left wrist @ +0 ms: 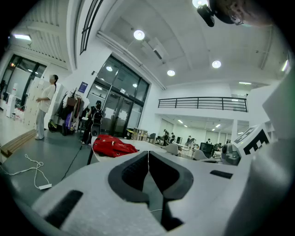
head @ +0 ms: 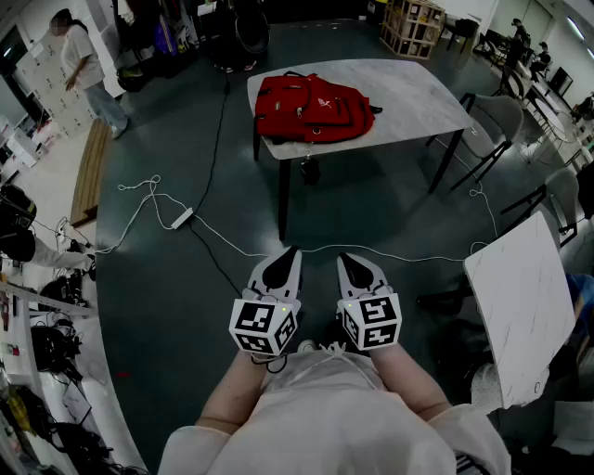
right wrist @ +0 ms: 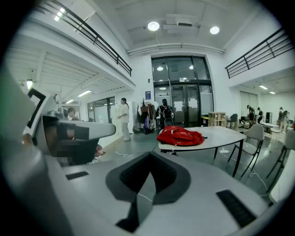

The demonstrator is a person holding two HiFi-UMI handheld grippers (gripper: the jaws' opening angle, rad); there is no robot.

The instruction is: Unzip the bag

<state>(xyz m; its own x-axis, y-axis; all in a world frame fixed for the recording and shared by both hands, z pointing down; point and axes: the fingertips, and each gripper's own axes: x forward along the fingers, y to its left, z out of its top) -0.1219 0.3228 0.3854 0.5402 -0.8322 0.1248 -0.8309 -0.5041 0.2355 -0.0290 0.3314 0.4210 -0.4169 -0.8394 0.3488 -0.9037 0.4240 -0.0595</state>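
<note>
Red bag [head: 311,107] lies on the grey table [head: 418,93], upper centre of head view, well apart from the person. Left gripper [head: 290,252] and right gripper [head: 345,260], lower centre: jaws together, empty. Likely best: approach, open jaws, pin fabric, pinch zipper pull.

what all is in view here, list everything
bag: one, red, on the table
table: one, pale grey, ahead
power strip: one, white, floor left of the table
cable: one, white, across the floor
chairs: two, grey, right of the table
crate: one, wooden, far behind the table
person: one, pale top, standing far left
left tongs: one, white and black, shut, empty
right tongs: one, white and black, shut, empty
</note>
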